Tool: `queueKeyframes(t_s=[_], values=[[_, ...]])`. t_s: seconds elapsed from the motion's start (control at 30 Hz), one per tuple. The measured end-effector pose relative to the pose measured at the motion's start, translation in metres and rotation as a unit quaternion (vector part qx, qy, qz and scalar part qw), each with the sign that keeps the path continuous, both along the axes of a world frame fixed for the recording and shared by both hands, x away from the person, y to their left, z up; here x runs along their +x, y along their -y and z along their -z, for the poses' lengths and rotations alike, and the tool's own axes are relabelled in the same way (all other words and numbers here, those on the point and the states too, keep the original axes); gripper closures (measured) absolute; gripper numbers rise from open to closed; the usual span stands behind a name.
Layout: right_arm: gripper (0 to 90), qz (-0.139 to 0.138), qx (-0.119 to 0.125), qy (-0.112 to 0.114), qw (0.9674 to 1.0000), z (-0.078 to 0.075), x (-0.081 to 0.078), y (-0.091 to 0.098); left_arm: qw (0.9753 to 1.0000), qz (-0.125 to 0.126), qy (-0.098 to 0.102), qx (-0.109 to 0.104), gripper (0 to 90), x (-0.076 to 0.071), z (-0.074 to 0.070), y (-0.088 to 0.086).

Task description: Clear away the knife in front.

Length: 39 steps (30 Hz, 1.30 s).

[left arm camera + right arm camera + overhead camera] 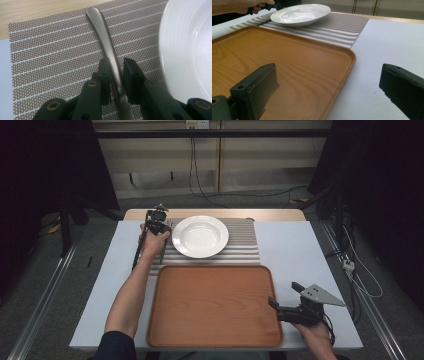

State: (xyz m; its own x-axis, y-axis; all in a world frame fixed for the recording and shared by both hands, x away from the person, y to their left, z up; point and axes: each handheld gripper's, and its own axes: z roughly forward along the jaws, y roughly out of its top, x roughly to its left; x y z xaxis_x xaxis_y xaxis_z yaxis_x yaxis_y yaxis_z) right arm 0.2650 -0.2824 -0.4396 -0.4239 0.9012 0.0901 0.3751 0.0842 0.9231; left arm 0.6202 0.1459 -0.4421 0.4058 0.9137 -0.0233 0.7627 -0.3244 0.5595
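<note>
A metal utensil handle point(105, 37) lies on the striped placemat point(50, 55) just left of a white deep plate point(200, 236). My left gripper point(117, 62) points down over it at the mat's far left corner point(159, 222). The handle runs between its two pads: the left pad touches it and a thin gap shows at the right pad. The utensil's working end is hidden under the jaws. My right gripper point(283, 293) rests wide open at the near right, its jaws straddling the right rim of a wooden tray point(215, 305) with nothing between them.
The plate point(299, 13) sits in the middle of the placemat point(347, 27), right behind the tray point(274, 60). A white table top point(300, 250) stretches to the right of the tray and mat. Cables hang off the table's right side.
</note>
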Motion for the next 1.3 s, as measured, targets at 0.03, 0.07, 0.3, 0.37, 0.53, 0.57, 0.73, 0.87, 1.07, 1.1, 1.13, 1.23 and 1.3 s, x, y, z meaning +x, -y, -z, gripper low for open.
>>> queueKeyframes(t_s=[0.03, 0.07, 0.3, 0.37, 0.53, 0.57, 0.73, 0.87, 1.07, 1.1, 1.13, 1.23, 1.3], values=[[1.4, 0.0, 0.0, 0.0, 1.0, 0.0, 0.0, 0.0, 1.0, 0.006, -0.004, 0.005, 77.3, 0.0, -0.001, -0.001], [1.4, 0.0, 0.0, 0.0, 1.0, 0.0, 0.0, 0.0, 1.0, 0.007, -0.005, 0.005, 77.8, 0.0, -0.001, -0.001], [1.4, 0.0, -0.001, -0.001, 1.0, 0.0, 0.0, -0.001, 0.9995, 0.02, -0.021, 0.012, 80.1, -0.003, -0.004, -0.006], [1.4, 0.0, -0.002, 0.0, 1.0, 0.0, 0.0, -0.001, 0.9987, 0.028, -0.037, 0.021, 80.0, -0.007, -0.007, -0.01], [1.4, 0.002, -0.006, 0.0, 1.0, 0.0, 0.0, -0.001, 0.998, 0.03, -0.055, 0.007, 79.9, -0.014, -0.008, -0.02], [1.4, 0.002, -0.007, 0.0, 1.0, 0.0, -0.001, -0.001, 0.9983, 0.027, -0.053, 0.001, 79.8, -0.014, -0.007, -0.022], [1.4, 0.002, -0.007, 0.002, 1.0, 0.0, -0.001, -0.002, 0.9984, 0.024, -0.048, 0.017, 79.3, -0.015, -0.007, -0.017], [1.4, 0.001, -0.008, 0.002, 1.0, 0.0, -0.001, -0.002, 0.9978, 0.03, -0.047, 0.036, 79.2, -0.016, -0.008, -0.013], [1.4, 0.0, -0.008, 0.0, 1.0, 0.0, -0.001, -0.002, 0.9977, 0.03, -0.055, 0.025, 78.8, -0.014, -0.008, -0.016], [1.4, 0.0, -0.009, 0.001, 1.0, 0.0, -0.001, -0.002, 0.9977, 0.031, -0.056, 0.023, 79.2, -0.014, -0.008, -0.016], [1.4, 0.0, -0.008, 0.001, 1.0, 0.0, -0.001, -0.002, 0.9979, 0.029, -0.054, 0.023, 79.9, -0.014, -0.008, -0.016], [1.4, 0.0, -0.008, 0.0, 1.0, 0.0, 0.0, -0.003, 0.9977, 0.03, -0.056, 0.025, 80.2, -0.013, -0.008, -0.016], [1.4, 0.0, -0.008, 0.001, 1.0, 0.0, 0.0, -0.003, 0.9979, 0.026, -0.056, 0.02, 80.2, -0.013, -0.008, -0.016]])
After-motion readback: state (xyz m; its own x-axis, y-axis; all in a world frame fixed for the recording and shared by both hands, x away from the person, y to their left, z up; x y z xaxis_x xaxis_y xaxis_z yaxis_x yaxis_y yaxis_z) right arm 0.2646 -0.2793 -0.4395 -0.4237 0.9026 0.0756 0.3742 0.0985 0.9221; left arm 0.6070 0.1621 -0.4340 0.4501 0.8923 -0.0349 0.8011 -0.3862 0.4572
